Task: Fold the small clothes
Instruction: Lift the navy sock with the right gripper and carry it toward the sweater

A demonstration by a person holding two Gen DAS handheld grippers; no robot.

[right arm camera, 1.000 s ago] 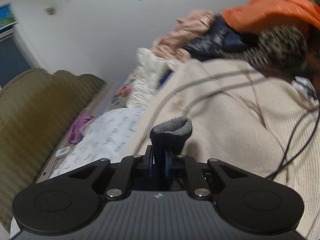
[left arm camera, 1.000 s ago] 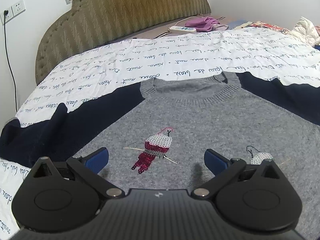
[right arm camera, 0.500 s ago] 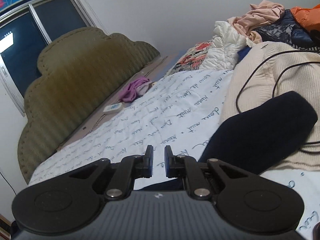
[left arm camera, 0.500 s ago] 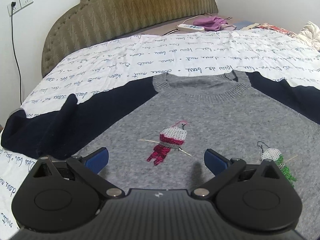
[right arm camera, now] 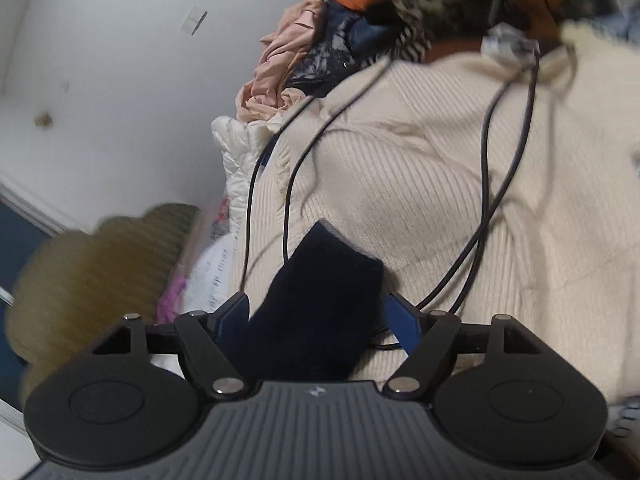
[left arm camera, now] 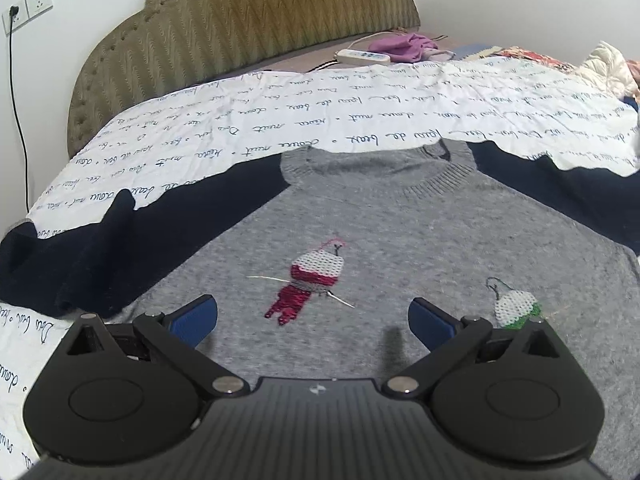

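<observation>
On the bed, a small grey sweater (left arm camera: 400, 240) with navy sleeves lies face up, spread flat over a white sheet (left arm camera: 280, 120) printed with lines of handwriting. Its ribbed neckline points toward the olive padded headboard (left arm camera: 240, 28). One navy sleeve (left arm camera: 100, 248) stretches off to the left, bunched into a ridge partway along; the other runs out to the right edge of the left wrist view. Two sequinned motifs sit on the chest: a red and white one (left arm camera: 312, 280) near the middle and a green and white one (left arm camera: 514, 306) further right, partly behind the gripper's body.

The left gripper (left arm camera: 312, 320) hovers low above the sweater's lower front, its blue-padded fingers spread wide with nothing between them. Beyond the sheet, a white power strip (left arm camera: 362, 56) and a purple cloth (left arm camera: 404, 46) rest near the headboard.

The right wrist view is tilted and blurred. The right gripper (right arm camera: 316, 312) has its fingers set fairly wide apart, and a dark navy sleeve end (right arm camera: 320, 300) stands between them; whether the pads touch the cloth cannot be told. Behind it fills a cream ribbed sweater (right arm camera: 440, 180) on a person, with black cables (right arm camera: 488, 140) trailing across it. Piled clothes (right arm camera: 288, 48), pink, dark and orange, lie beyond against the white wall.
</observation>
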